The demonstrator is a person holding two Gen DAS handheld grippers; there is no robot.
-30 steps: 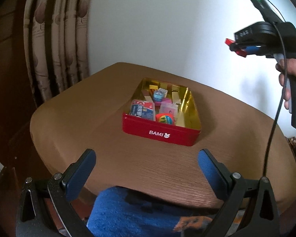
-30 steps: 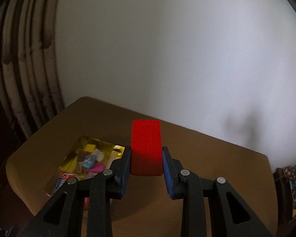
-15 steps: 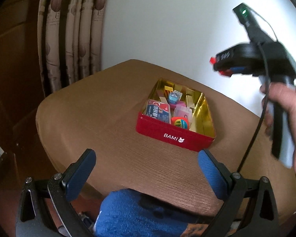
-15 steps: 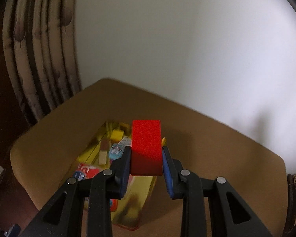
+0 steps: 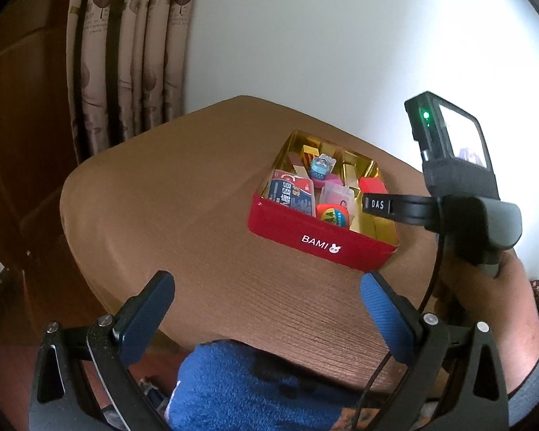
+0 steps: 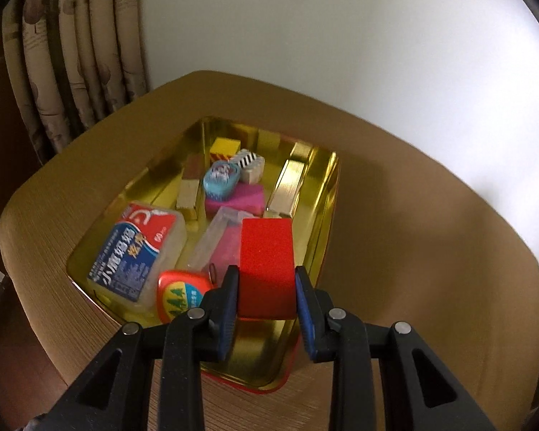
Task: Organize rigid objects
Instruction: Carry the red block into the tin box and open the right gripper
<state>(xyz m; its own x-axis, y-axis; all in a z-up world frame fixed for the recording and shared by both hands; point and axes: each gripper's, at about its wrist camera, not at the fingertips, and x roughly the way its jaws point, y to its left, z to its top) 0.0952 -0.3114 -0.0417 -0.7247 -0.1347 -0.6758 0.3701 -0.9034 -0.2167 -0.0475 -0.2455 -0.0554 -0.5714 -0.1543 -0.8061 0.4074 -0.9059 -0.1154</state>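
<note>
My right gripper point(image 6: 266, 287) is shut on a red block point(image 6: 266, 265) and holds it over the near right part of a red tin with a gold inside point(image 6: 327, 194). The tin holds a cotton-swab box point(image 6: 136, 248), a red tape measure point(image 6: 178, 296), a pink block point(image 6: 248, 197), a blue oval item point(image 6: 221, 177) and several small blocks. In the left wrist view the tin point(image 5: 319, 240) sits mid-table, with the red block point(image 5: 372, 184) above its right side. My left gripper point(image 5: 266, 305) is open and empty above the table's near edge.
The round brown table point(image 5: 169, 222) stands against a white wall. Curtains point(image 5: 125, 54) hang at the back left. A blue towel point(image 5: 251, 388) lies below the left gripper. The person's hand point(image 5: 492, 298) holds the right gripper at the right.
My right gripper has come down and forward with the red block, from high above the table to just over the tin. The left gripper shifted slightly left and stays open.
</note>
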